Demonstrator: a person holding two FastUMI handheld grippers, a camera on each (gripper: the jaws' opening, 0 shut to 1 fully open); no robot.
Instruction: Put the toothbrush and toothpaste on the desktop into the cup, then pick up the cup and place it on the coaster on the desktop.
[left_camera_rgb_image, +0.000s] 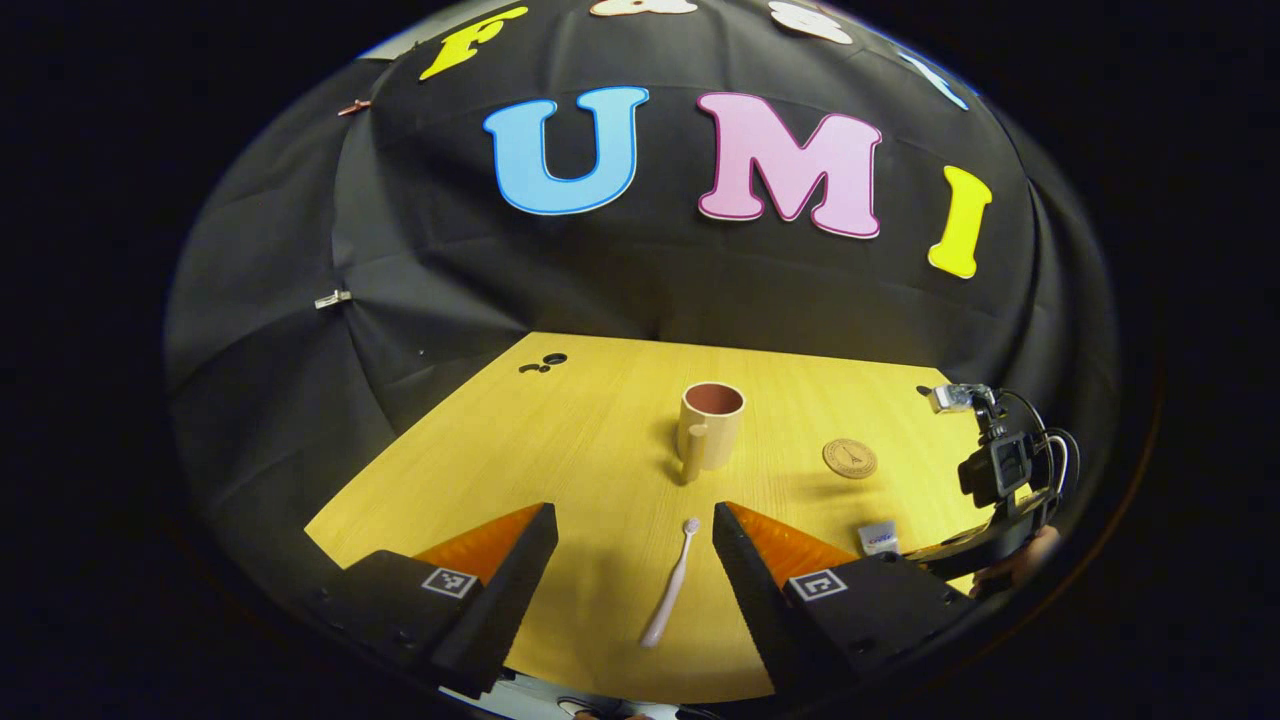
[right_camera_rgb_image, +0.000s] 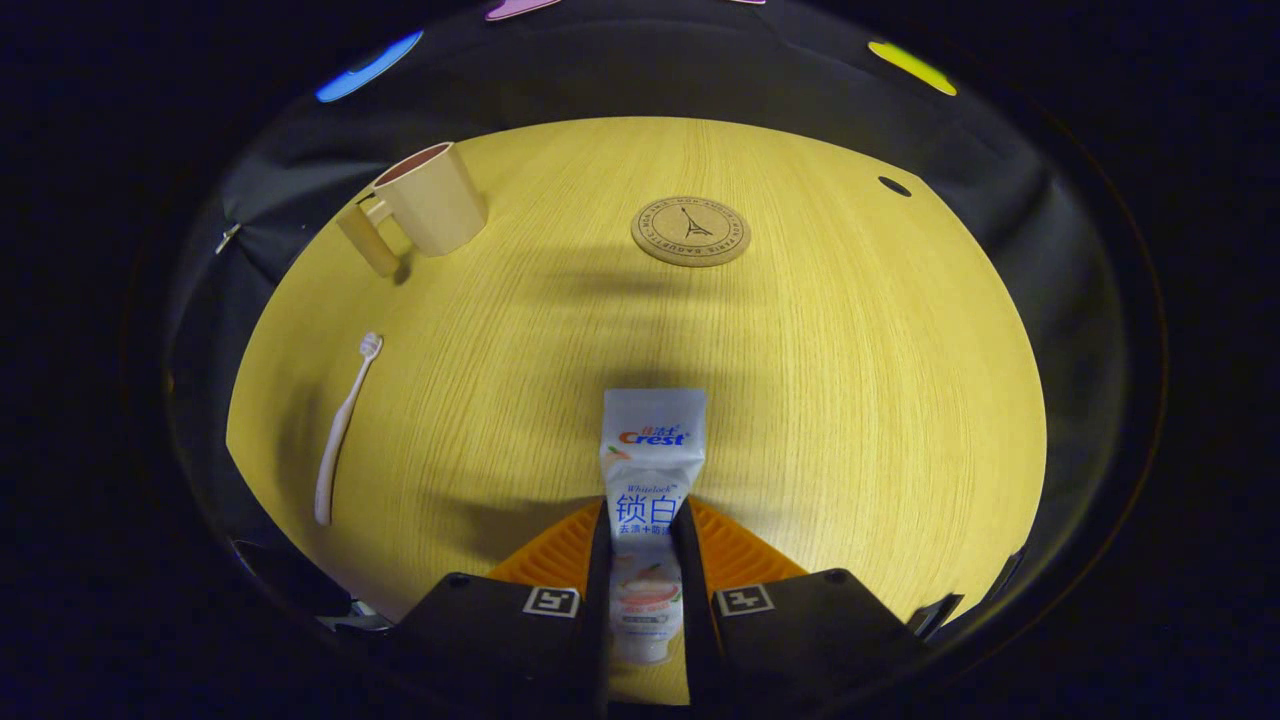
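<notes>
1. The left gripper (left_camera_rgb_image: 633, 512) hangs over the near part of the counter (left_camera_rgb_image: 590, 420) with its jaws spread wide and nothing between them.
2. The toothbrush (left_camera_rgb_image: 672, 585) lies flat on the counter in the gap between those jaws. Its bristle head points away from them towards the cup (left_camera_rgb_image: 712, 425), and neither jaw touches it.
3. The cup stands upright straight ahead of the left jaws, well beyond the toothbrush head, with its handle turned towards them.
4. The coaster (left_camera_rgb_image: 850, 458) lies ahead of the left jaws and off to their right, apart from the cup.
5. The right gripper (right_camera_rgb_image: 643, 515) has its jaws drawn narrow, both pressing on the sides of the toothpaste (right_camera_rgb_image: 652, 450).
6. The tube's flat crimped end sticks out ahead of the right jaws and its cap end sits back between them, low over the counter. I cannot tell whether it is touching the counter.
7. The tube carries red and blue printed lettering and a small fruit picture.
8. The coaster bears a tower drawing inside a ring of lettering too small to read. It lies well ahead of the right jaws, slightly to their right.
9. From the right jaws, the cup stands far ahead to the left and the toothbrush lies to the left.
10. Each gripper wears square black-and-white marker tags behind its jaws.
</notes>
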